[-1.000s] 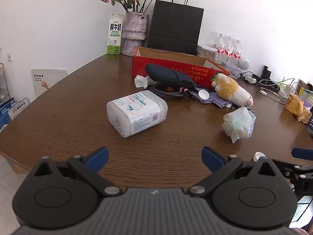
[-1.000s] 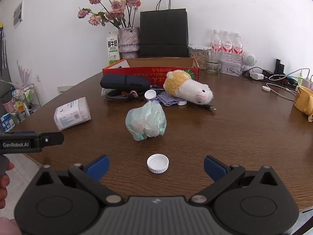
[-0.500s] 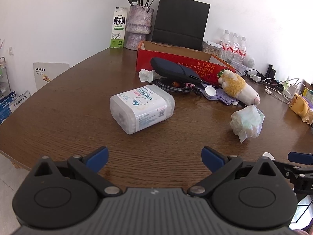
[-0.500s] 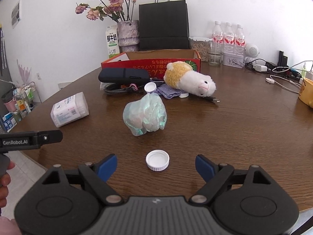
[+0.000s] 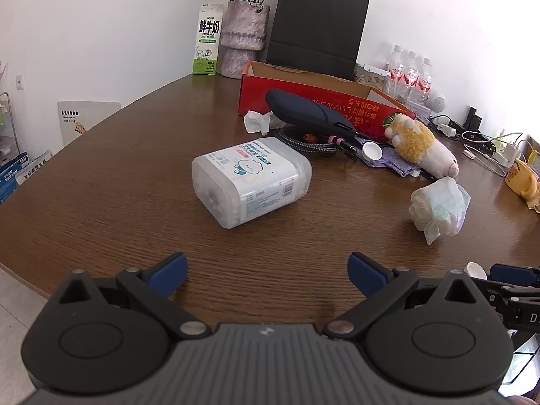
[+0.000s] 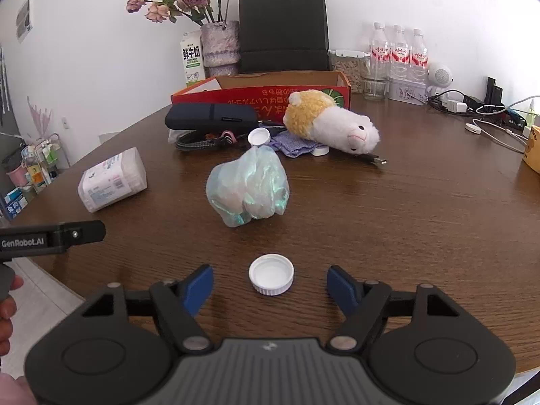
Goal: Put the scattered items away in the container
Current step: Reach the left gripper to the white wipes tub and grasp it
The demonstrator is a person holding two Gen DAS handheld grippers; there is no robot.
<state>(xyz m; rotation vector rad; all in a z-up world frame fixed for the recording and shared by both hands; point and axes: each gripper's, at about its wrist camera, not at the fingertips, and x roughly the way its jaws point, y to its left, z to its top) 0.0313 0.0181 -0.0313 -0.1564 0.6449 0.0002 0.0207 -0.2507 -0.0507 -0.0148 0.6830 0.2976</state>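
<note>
White cap [image 6: 271, 273] lies between the right gripper's [image 6: 270, 285] spread jaws.

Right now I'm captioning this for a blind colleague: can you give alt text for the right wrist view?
The open right gripper flanks a white bottle cap on a brown wooden table. Beyond lie a crumpled plastic bag, a plush alpaca and a red cardboard box.

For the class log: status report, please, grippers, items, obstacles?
Left gripper open, empty. Right gripper open, straddling white cap. Red box beyond; crumpled bag between.
</note>
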